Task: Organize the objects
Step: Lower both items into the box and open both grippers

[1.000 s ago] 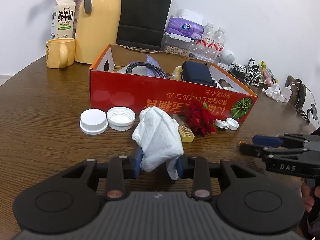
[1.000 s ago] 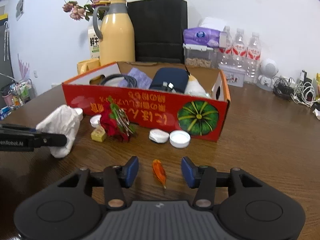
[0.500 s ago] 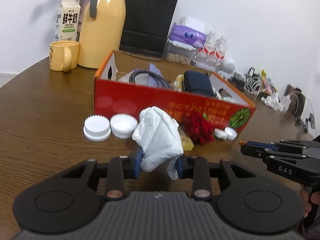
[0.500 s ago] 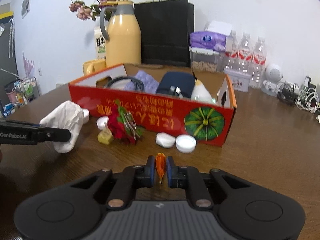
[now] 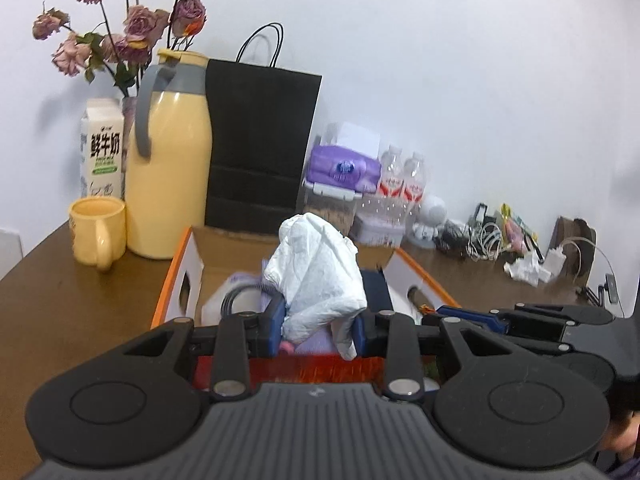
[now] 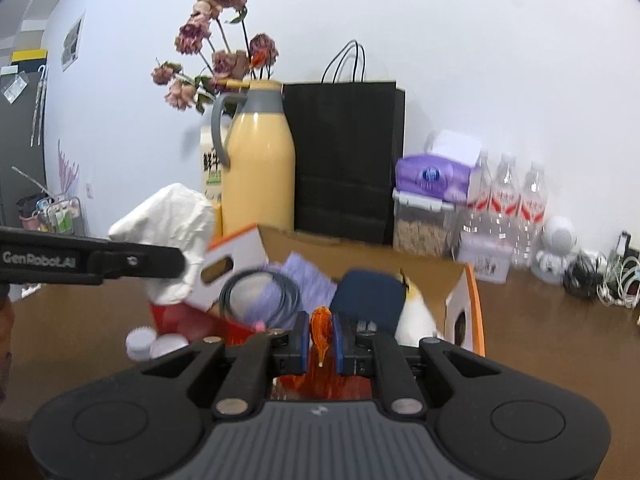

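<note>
My left gripper (image 5: pixel 318 330) is shut on a crumpled white tissue (image 5: pixel 318 276) and holds it in the air over the near wall of the red-orange cardboard box (image 5: pixel 176 280). The tissue also shows in the right wrist view (image 6: pixel 172 216), left of the box (image 6: pixel 472 292). My right gripper (image 6: pixel 322 338) is shut on a small orange wrapper (image 6: pixel 321 326), raised above the box's near edge. In the box lie a coiled grey cable (image 6: pixel 260 292), a dark blue pouch (image 6: pixel 368 296) and a purple cloth (image 6: pixel 304 276).
Two white lids (image 6: pixel 154 344) lie on the wooden table left of the box. Behind the box stand a yellow thermos (image 5: pixel 168 176), a yellow mug (image 5: pixel 96 228), a milk carton (image 5: pixel 102 148), a black paper bag (image 5: pixel 260 144), water bottles (image 6: pixel 516 204) and tangled cables (image 5: pixel 484 236).
Both grippers rose from the table and moved forward over the box. The right gripper closed on the orange wrapper and lifted it. The left still holds the tissue.
</note>
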Demonstrator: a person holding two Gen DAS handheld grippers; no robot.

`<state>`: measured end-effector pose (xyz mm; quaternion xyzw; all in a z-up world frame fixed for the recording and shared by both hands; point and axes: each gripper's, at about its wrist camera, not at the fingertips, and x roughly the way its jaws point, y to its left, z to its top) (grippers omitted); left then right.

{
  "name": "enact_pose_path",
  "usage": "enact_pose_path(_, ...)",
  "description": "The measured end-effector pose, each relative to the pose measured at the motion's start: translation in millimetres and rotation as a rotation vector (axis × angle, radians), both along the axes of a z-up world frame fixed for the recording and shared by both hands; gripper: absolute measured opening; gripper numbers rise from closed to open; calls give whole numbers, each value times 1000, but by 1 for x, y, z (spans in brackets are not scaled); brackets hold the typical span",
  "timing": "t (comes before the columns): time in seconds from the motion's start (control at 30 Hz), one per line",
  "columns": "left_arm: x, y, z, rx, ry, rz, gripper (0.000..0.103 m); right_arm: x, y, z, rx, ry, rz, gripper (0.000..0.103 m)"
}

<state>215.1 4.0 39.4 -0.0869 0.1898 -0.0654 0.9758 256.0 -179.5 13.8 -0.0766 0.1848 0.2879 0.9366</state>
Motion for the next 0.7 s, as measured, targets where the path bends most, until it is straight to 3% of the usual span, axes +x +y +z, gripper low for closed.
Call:
enact_pose_path(0.27, 51, 3, 6, -20, 0, 39, 33, 44, 17, 12, 3, -33, -55, 11)
enact_pose_path(0.53, 97, 2, -33, -15, 121, 35, 33, 83, 1, -17, 23, 46, -154, 11)
enact_pose_path(0.7, 97, -2, -43, 35, 123, 32, 37, 90, -2, -26, 24, 72, -151, 11)
